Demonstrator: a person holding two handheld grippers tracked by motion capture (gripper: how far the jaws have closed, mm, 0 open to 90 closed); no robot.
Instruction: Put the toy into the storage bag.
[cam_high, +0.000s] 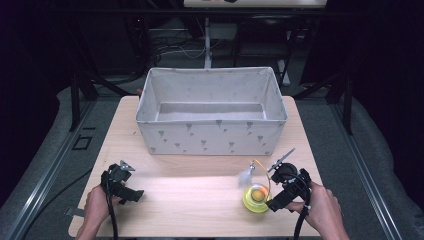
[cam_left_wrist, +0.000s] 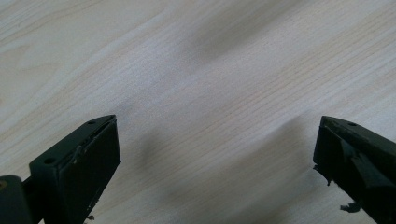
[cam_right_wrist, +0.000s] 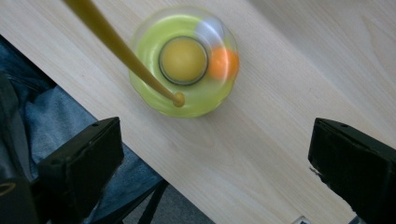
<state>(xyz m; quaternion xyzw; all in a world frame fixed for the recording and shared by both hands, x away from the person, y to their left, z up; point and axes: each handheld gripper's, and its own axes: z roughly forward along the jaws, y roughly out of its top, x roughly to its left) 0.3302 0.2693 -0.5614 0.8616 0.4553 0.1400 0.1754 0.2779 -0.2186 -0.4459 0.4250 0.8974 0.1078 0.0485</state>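
A round yellow-green toy (cam_high: 256, 198) with a yellow centre and an orange blob lies near the table's front right; its colours look smeared in the right gripper view (cam_right_wrist: 184, 60). A thin yellow rod (cam_right_wrist: 121, 46) arches over it, and a blurred pale tip (cam_high: 245, 175) shows at the rod's far end. My right gripper (cam_right_wrist: 215, 154) hovers just above the toy, open, with bare table between the jaws; in the high view it (cam_high: 286, 189) sits right beside the toy. My left gripper (cam_high: 120, 181) rests low at the front left, open over bare wood (cam_left_wrist: 217, 149).
A white fabric box (cam_high: 212, 135) with small grey prints stands open at the back middle of the wooden table (cam_high: 190, 200); its inside looks bare. The table's front edge and the person's trouser leg (cam_right_wrist: 46, 116) lie close behind the toy.
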